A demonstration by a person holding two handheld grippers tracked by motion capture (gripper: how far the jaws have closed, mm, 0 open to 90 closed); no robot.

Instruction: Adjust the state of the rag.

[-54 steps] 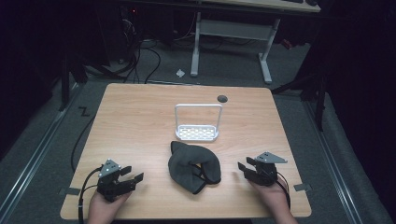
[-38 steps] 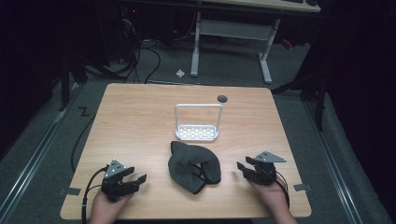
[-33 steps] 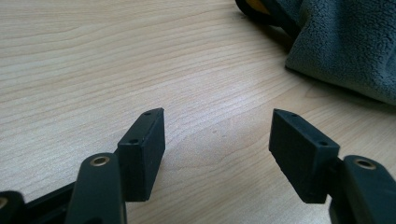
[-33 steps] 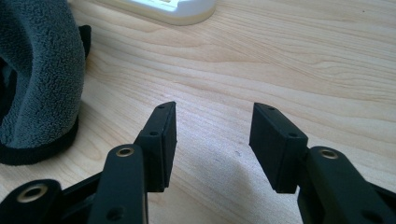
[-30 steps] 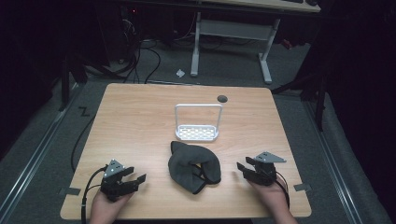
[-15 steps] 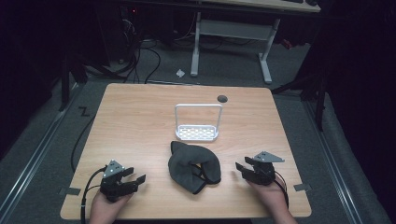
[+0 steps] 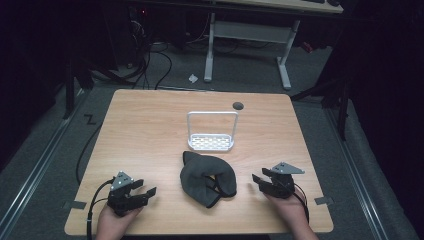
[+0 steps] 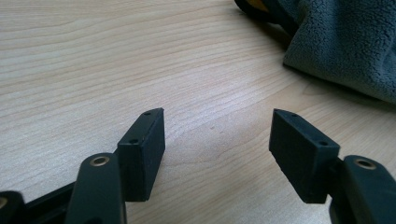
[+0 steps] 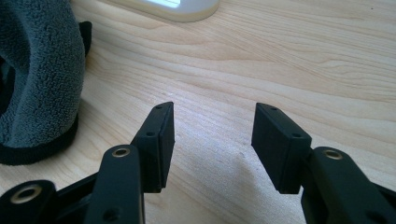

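A crumpled dark grey fleece garment (image 7: 206, 180) with black trim lies on the wooden table (image 7: 150, 135), near its front edge. My left gripper (image 7: 145, 194) rests on the table to the garment's left, jaws open over bare wood, and the fleece (image 8: 345, 46) lies ahead to its right. My right gripper (image 7: 258, 181) rests to the garment's right, also open with nothing between its jaws. In the right gripper view the fleece (image 9: 37, 70) is at the left, apart from the jaws. A white rack (image 7: 211, 131) with a perforated base stands just behind the garment.
A round dark grommet (image 7: 238, 105) sits in the table near its far edge. The white rack's base edge (image 9: 177, 9) shows at the top of the right gripper view. Beyond the table are a grey floor, cables and a desk frame (image 7: 250, 35).
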